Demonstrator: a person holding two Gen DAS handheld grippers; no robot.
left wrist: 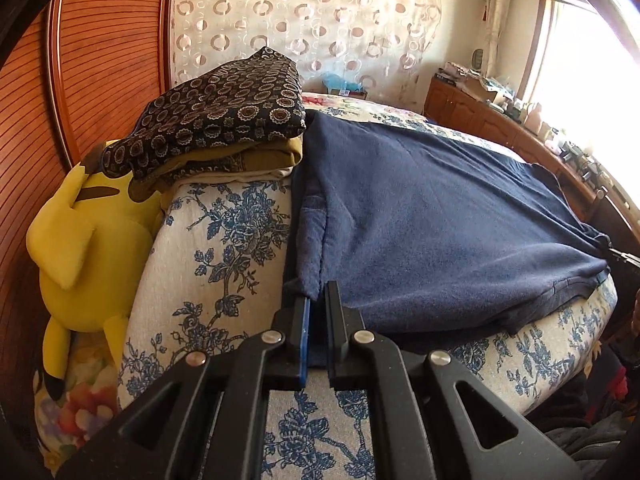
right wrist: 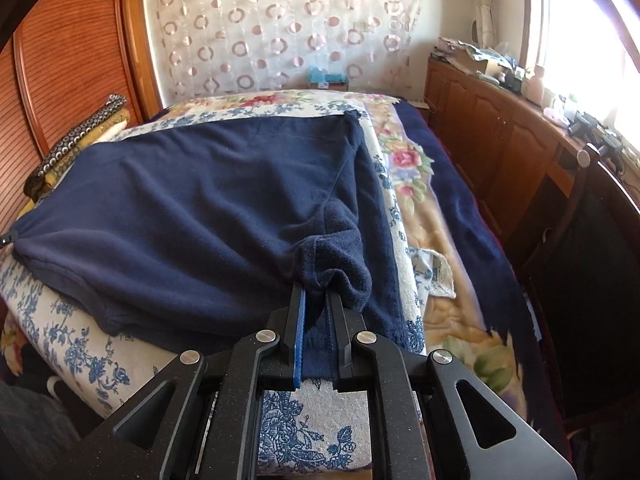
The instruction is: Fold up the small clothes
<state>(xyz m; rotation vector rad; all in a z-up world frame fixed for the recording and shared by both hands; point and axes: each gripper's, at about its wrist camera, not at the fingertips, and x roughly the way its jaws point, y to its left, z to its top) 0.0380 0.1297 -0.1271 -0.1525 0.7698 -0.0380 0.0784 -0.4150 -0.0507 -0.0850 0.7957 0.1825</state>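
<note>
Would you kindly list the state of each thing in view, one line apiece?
Navy garment: spread flat on the bed, near edge pinched at both corners.
Left tongs: shut on the garment's left corner.
Right tongs: shut on its bunched right corner.
Patterned clothes: folded, stacked.
Yellow plush toy: lying beside the bed.

No readable text showing

Nothing legible is appearing in either wrist view: the clutter on the wooden cabinet (right wrist: pixel 492 120) beside the window is showing boxes and small items too blurred to read, and the fabrics are carrying only floral and ring patterns, no lettering or numbers.
</note>
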